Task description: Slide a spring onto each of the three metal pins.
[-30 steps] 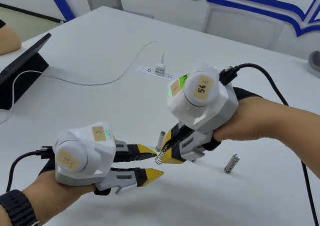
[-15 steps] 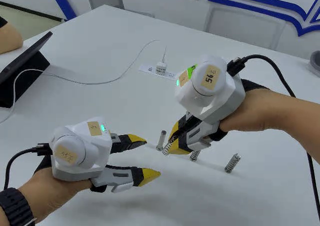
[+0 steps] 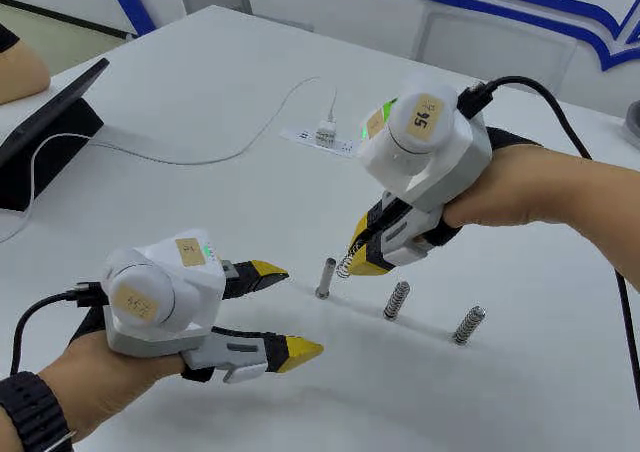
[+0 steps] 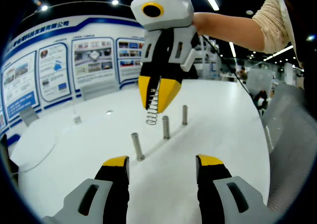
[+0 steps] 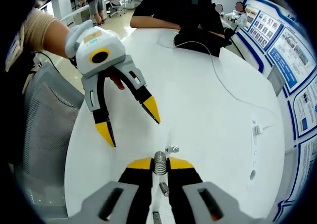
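The right gripper (image 3: 361, 263) tilts steeply down, its jaws pinching a spring (image 3: 346, 266) just above and beside the bare pin (image 3: 326, 277). The left gripper (image 3: 290, 310) lies level near that pin, jaws spread wide. Two spring-covered pins (image 3: 397, 299) stand in line past it.
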The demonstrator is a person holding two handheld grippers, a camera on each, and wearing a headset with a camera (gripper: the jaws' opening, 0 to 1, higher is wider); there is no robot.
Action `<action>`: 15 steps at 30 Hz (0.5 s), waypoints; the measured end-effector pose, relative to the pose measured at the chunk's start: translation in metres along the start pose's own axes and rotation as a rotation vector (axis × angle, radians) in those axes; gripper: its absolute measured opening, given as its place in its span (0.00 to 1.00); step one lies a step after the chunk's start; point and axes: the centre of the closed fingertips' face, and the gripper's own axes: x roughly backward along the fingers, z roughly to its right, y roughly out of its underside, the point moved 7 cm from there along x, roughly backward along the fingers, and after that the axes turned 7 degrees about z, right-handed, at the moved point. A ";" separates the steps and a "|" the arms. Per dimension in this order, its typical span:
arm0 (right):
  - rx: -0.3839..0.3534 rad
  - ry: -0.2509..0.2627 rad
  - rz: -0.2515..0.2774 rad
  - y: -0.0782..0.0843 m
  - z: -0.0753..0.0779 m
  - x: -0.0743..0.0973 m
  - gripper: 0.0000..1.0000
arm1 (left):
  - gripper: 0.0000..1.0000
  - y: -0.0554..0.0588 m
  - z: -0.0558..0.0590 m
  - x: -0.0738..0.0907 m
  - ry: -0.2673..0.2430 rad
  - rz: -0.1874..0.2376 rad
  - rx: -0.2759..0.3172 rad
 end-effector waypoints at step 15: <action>-0.004 -0.012 -0.046 -0.003 0.026 -0.017 0.12 | 0.57 0.002 -0.002 -0.001 -0.002 -0.006 0.005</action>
